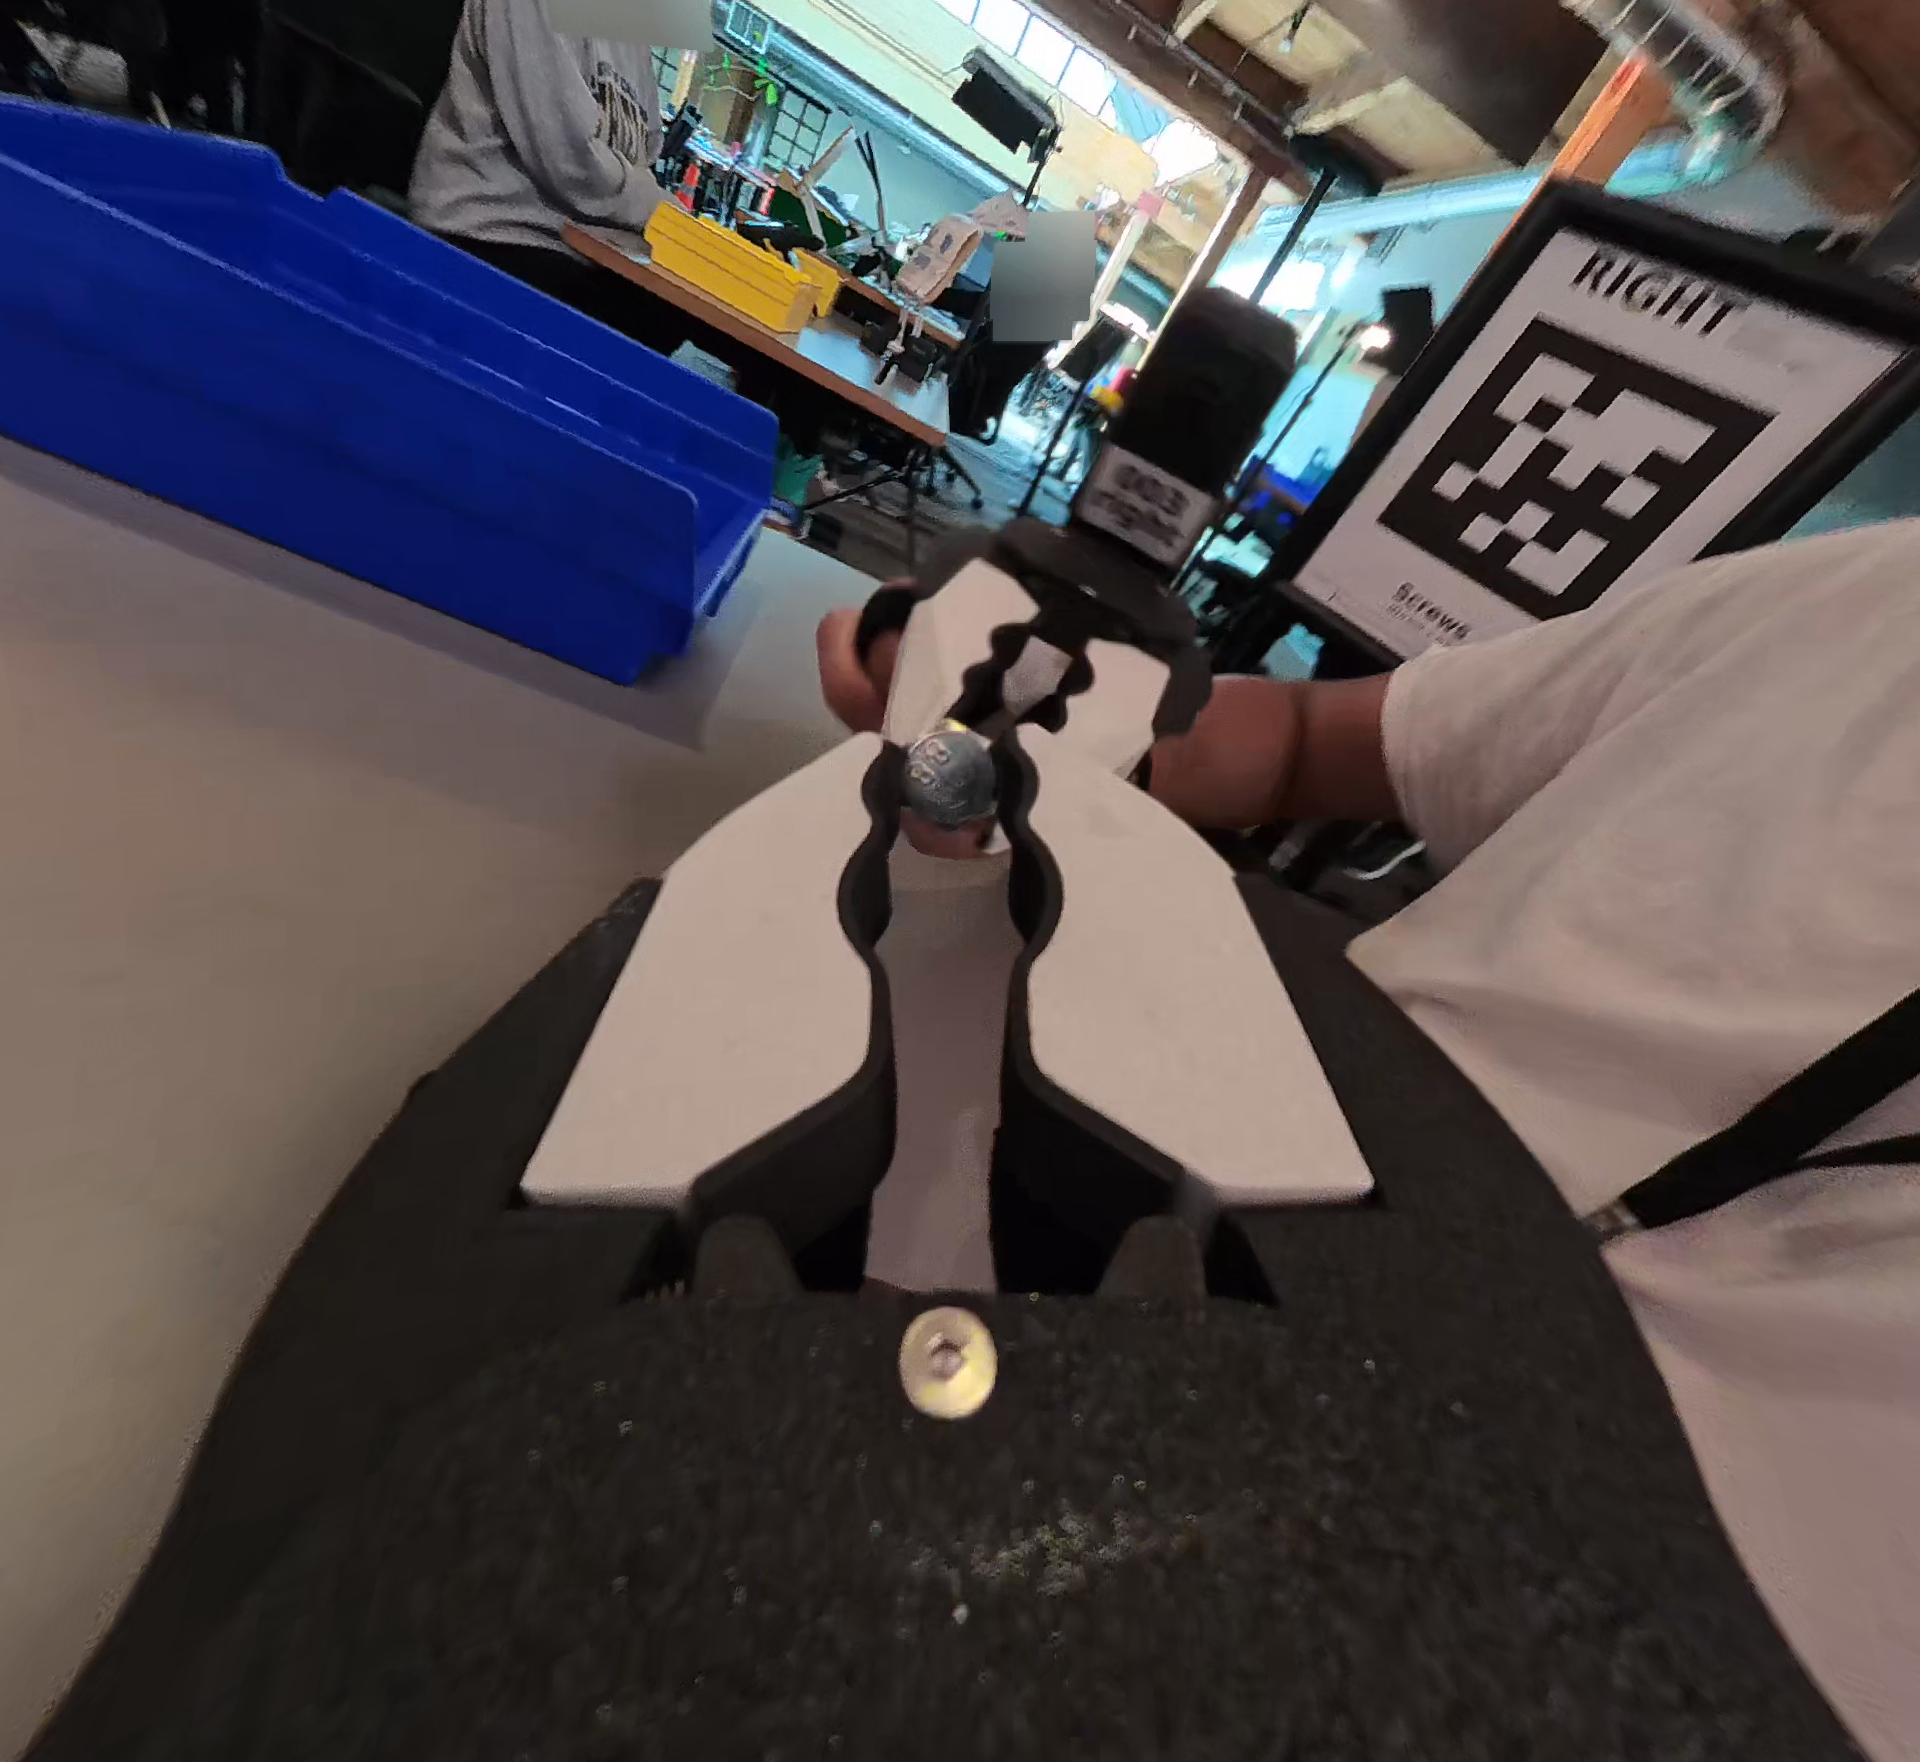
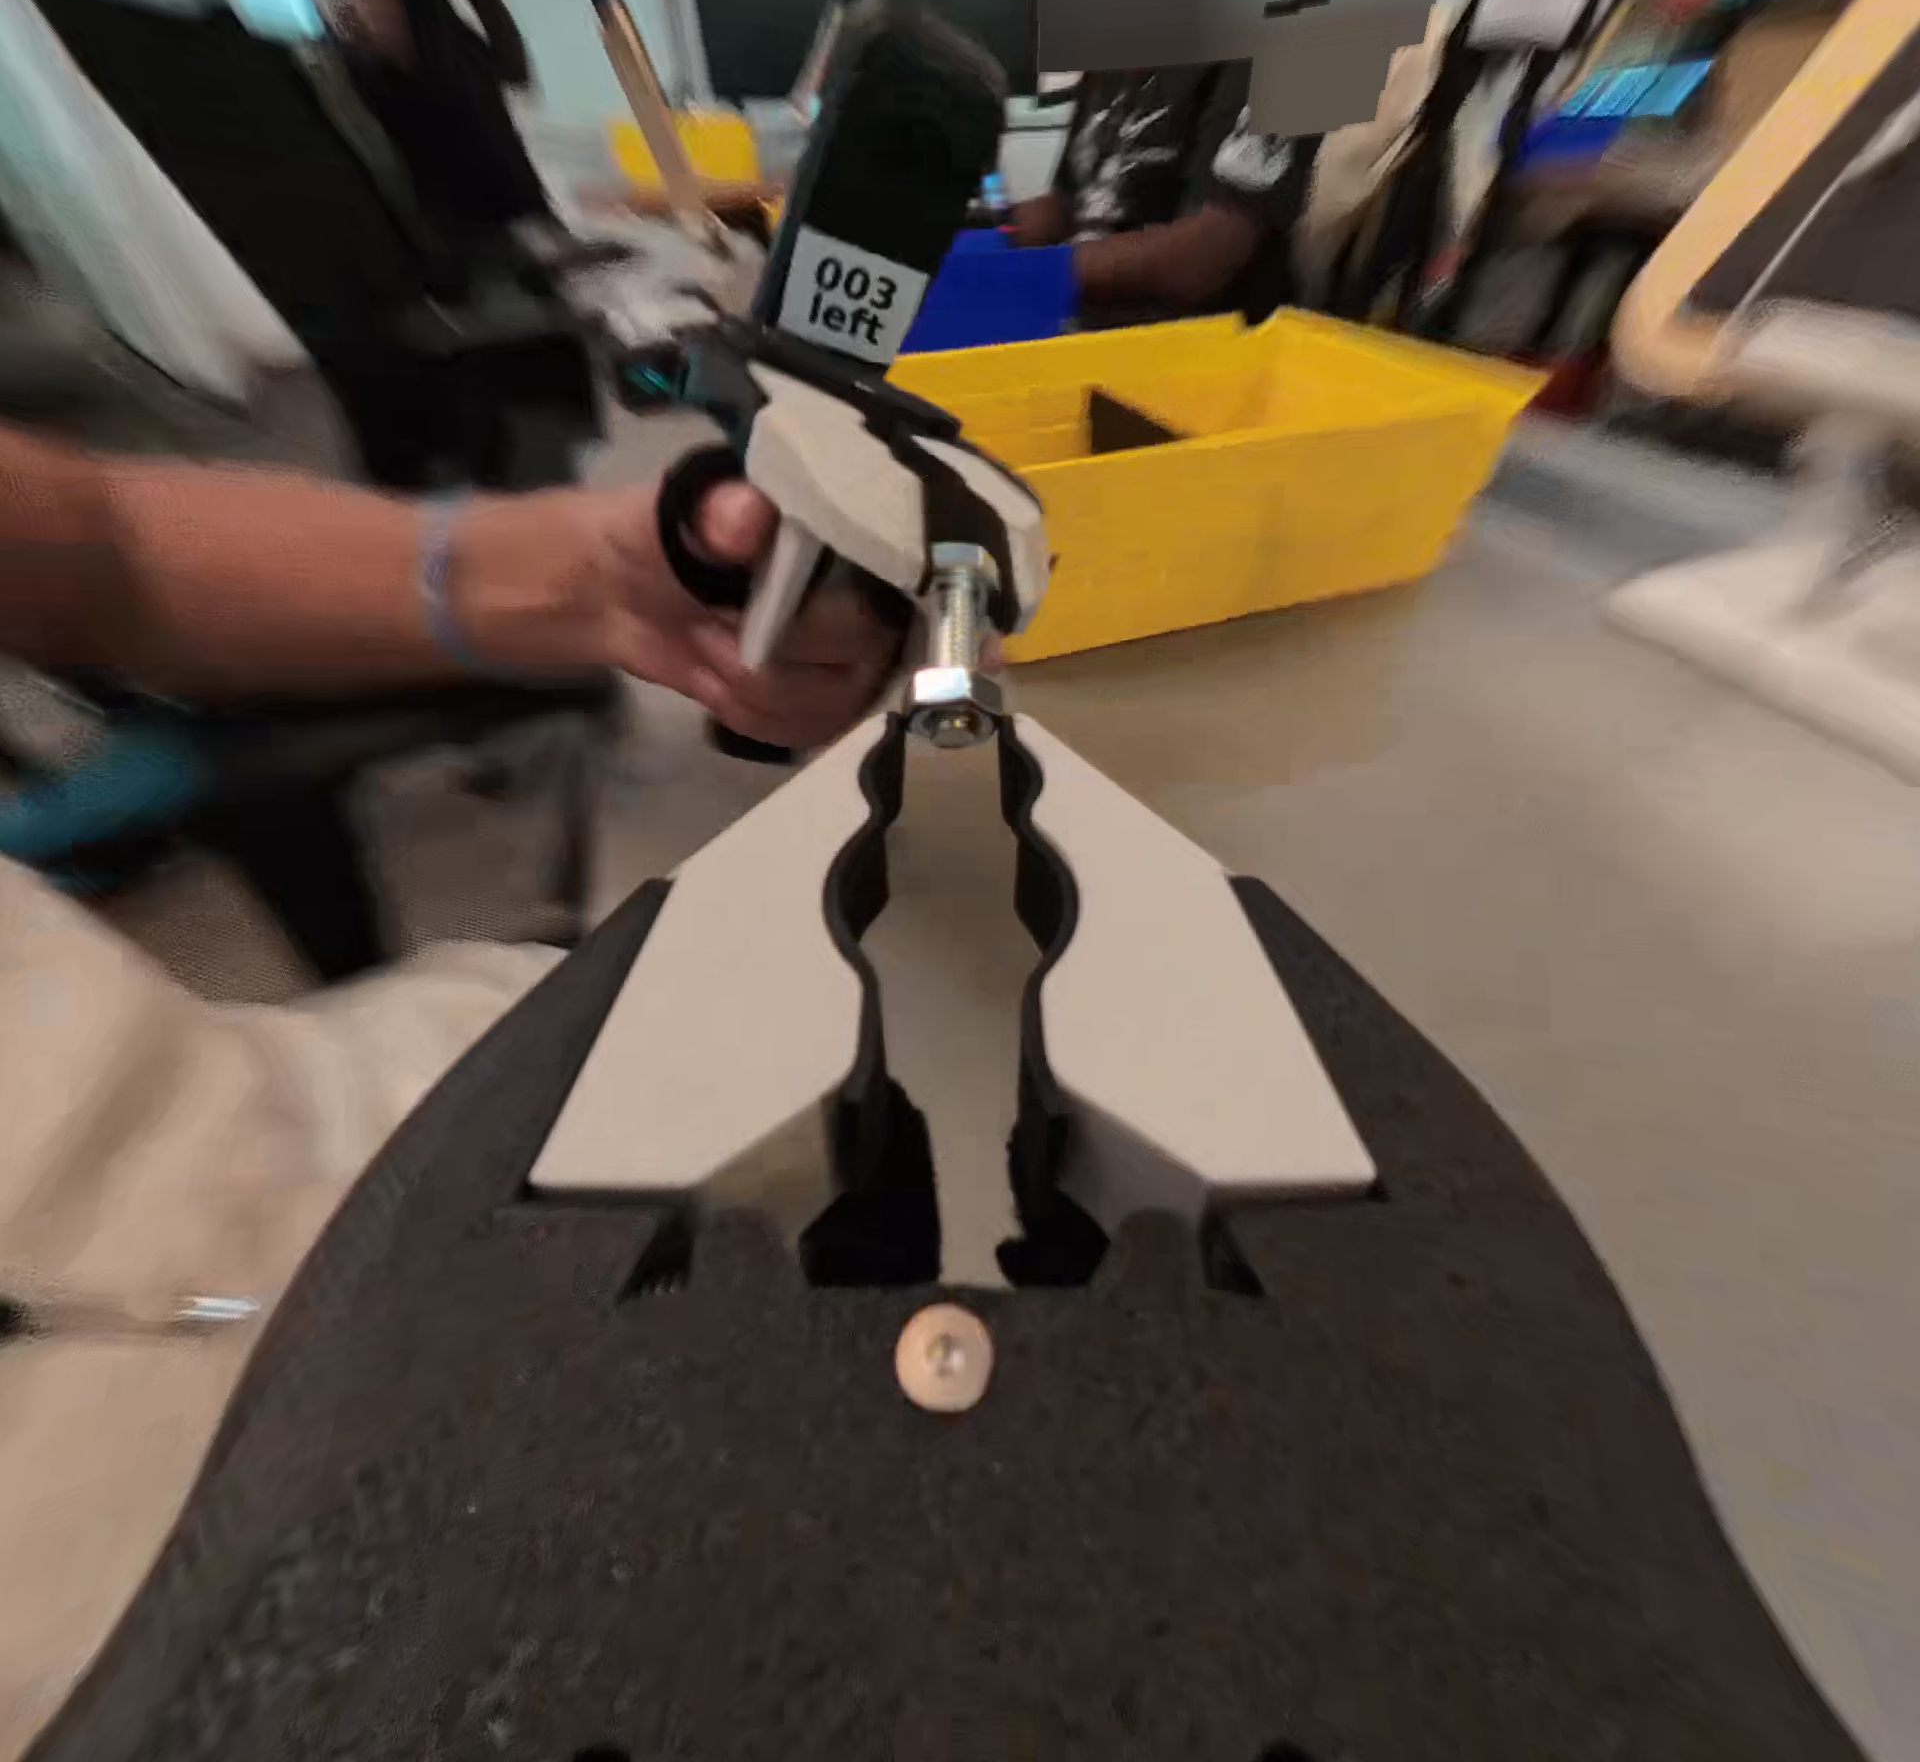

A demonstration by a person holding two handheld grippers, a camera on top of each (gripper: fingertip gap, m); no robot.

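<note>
Two handheld grippers were present, each with pale grey finger shells lined by wavy black rubber pads and a coarse black body fixed by one silver screw. One silver hex-head bolt (image 2: 954, 616), threaded along its shank, and one silver hex nut (image 2: 951, 689) threaded onto it, were counted between them.

Left gripper (image 1: 948, 782): jaws nearly closed, its black pads pressed on either side of the rounded bolt head (image 1: 948, 780), which sat right at the fingertips. Right gripper (image 2: 948, 730): jaws likewise narrowed, fingertips set against the nut at the bolt's free end; the pads appeared to clamp its flats, though motion blur made the contact less than certain. The bolt ran as a bridge from one pair of tips to the other, above the table and clear of it.

Two hands were counted: one hand (image 2: 727, 611) on the left gripper's black handle loop, with a thin blue band at the wrist, and another hand (image 1: 857, 663) behind the right gripper.

One smooth beige table (image 1: 260, 881). One blue plastic bin (image 1: 364, 424), ribbed and long, lay well apart to the left. One yellow plastic bin (image 2: 1247, 486) with a dark divider stood behind the bolt. One framed black-and-white marker board (image 1: 1600, 465) stood at the right.
</note>
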